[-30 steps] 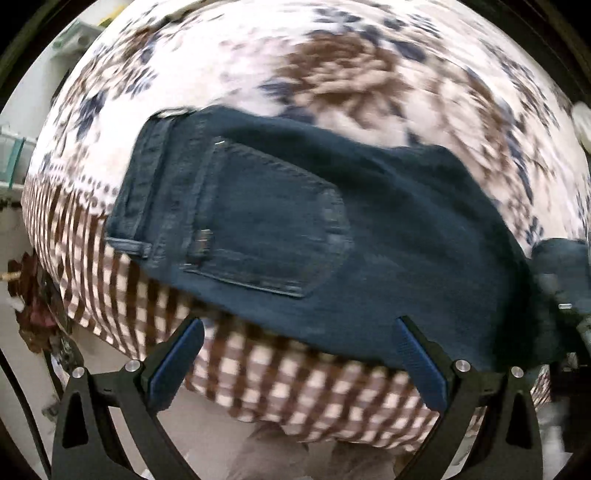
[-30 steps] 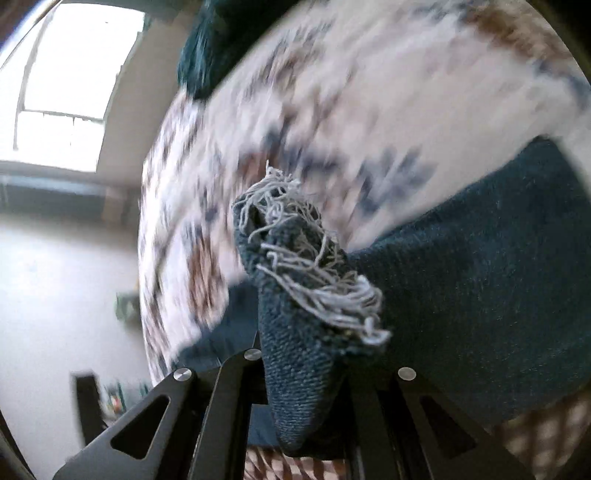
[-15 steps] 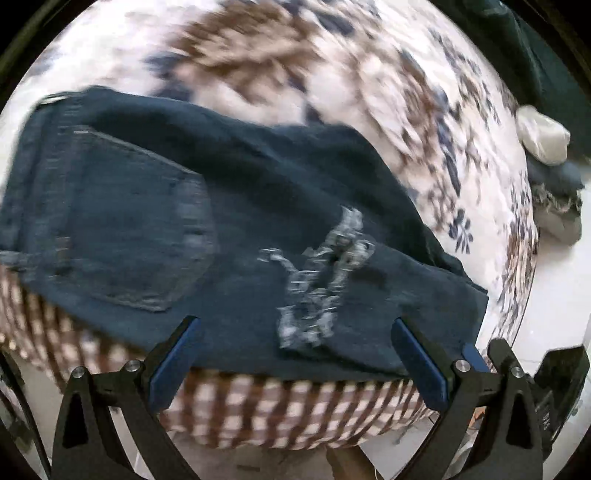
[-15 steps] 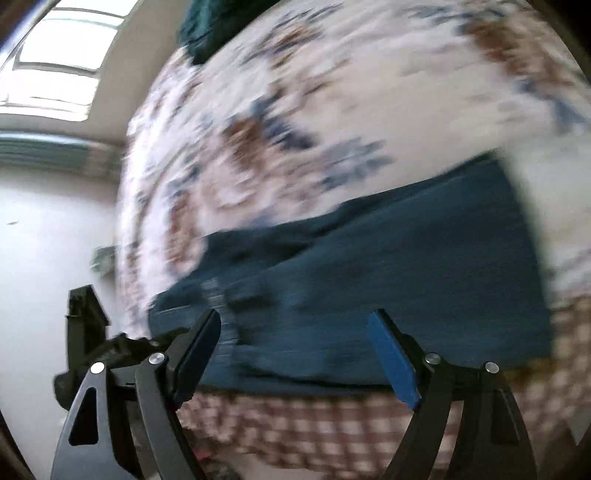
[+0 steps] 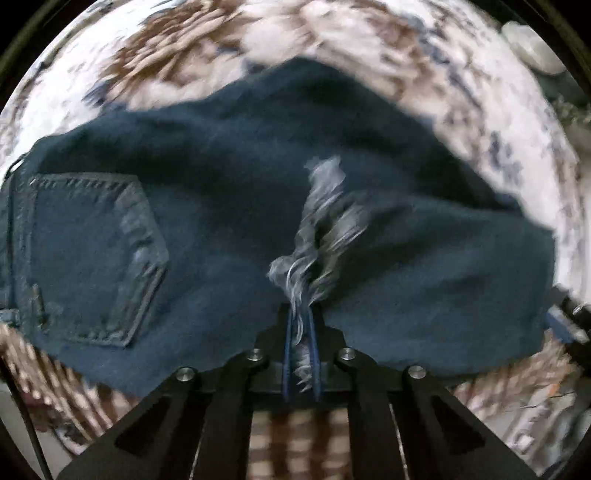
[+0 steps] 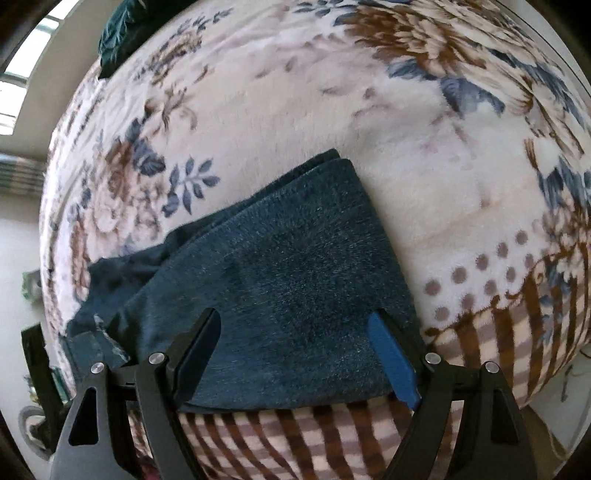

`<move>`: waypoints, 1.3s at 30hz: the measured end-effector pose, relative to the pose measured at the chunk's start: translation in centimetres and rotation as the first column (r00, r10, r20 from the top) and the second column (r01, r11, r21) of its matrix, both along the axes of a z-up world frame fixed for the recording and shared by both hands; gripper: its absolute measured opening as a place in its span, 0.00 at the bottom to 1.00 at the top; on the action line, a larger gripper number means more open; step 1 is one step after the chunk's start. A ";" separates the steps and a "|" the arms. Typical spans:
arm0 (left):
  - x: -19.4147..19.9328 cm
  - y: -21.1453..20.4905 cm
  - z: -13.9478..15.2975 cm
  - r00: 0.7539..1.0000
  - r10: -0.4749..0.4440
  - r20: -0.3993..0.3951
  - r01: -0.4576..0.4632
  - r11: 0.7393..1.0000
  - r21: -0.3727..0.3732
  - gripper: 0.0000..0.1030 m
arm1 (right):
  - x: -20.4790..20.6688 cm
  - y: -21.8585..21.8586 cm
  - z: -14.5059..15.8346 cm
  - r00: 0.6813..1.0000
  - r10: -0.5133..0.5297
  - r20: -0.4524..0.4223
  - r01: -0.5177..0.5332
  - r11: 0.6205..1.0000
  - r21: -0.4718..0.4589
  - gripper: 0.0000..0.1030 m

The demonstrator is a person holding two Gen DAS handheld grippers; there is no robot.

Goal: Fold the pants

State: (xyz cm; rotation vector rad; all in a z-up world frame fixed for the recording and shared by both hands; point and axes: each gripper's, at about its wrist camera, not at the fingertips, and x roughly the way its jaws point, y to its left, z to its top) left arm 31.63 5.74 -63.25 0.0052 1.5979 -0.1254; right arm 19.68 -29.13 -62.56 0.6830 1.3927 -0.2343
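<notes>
Dark blue jeans (image 5: 207, 236) lie folded over on a floral blanket (image 5: 369, 44), back pocket (image 5: 92, 258) at the left. My left gripper (image 5: 301, 317) is shut on the frayed white hem (image 5: 317, 236) of the jeans at their near edge. In the right wrist view the folded end of the jeans (image 6: 295, 280) lies flat near the bed's edge. My right gripper (image 6: 295, 354) is open and empty, its fingers astride the near edge of the fold.
The blanket (image 6: 332, 92) has a brown checked border (image 6: 517, 343) hanging over the bed's near edge. A dark green cloth (image 6: 122, 33) lies at the far side of the bed. A pale bundle (image 5: 532, 48) lies at the right.
My right gripper let go of the frayed hem, laid it on the jeans and drew back to the fold. My left gripper moved right and shut on the hem.
</notes>
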 end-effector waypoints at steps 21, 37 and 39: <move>-10.4 23.3 4.4 0.552 0.834 0.005 -0.765 0.509 -0.394 0.97 | 7.0 16.9 1.7 0.929 0.278 -0.244 -0.321 0.933 -0.161 0.82; -7.3 30.0 -0.1 0.452 0.890 0.057 -0.819 0.440 -0.368 0.68 | 11.9 29.9 -2.3 0.772 0.460 -0.439 -0.627 0.666 -0.404 0.81; -6.3 28.7 0.8 0.531 0.836 0.138 -0.785 0.547 -0.292 0.61 | 11.5 31.2 -2.3 0.749 0.478 -0.458 -0.658 0.619 -0.430 0.81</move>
